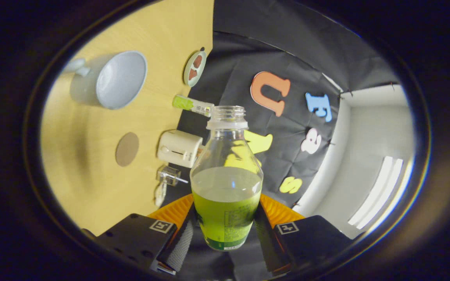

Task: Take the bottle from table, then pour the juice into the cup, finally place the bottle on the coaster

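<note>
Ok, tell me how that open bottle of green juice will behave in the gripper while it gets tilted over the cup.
The bottle has no cap, so juice will likely spill at a modest tilt. It looks about half full, so the liquid may slosh and shift its weight. Its clear wall looks smooth and probably thin plastic; held low between the gripper fingers, it may flex or slip slightly.

The bottle's base is hidden between the fingers — the cup's handle blurred, half hidden.
</note>
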A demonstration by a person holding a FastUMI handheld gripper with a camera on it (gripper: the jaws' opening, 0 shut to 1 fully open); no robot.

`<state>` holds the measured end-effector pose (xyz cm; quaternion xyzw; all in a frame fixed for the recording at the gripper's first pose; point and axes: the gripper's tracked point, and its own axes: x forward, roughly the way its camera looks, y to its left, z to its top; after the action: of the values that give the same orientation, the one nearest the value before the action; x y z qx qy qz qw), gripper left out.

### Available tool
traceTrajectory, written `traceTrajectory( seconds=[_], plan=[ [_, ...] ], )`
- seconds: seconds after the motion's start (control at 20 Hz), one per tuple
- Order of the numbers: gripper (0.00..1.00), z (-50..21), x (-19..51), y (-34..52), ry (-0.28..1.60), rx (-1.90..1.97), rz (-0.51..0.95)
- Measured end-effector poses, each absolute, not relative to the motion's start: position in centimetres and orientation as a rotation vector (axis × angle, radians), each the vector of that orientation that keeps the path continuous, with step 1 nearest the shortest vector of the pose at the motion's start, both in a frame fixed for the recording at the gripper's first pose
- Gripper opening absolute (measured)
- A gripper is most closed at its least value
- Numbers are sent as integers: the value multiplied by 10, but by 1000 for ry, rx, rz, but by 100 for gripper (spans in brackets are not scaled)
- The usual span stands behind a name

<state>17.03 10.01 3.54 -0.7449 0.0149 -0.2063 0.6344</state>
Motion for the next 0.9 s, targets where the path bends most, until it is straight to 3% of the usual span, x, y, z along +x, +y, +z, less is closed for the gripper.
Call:
traceTrajectory(
  seconds=[0.5,0.9],
  plan=[
    [81,-3,153,77,-42,-1037,-275],
    [81,-6,145,57,50,-491,-85]
  ],
)
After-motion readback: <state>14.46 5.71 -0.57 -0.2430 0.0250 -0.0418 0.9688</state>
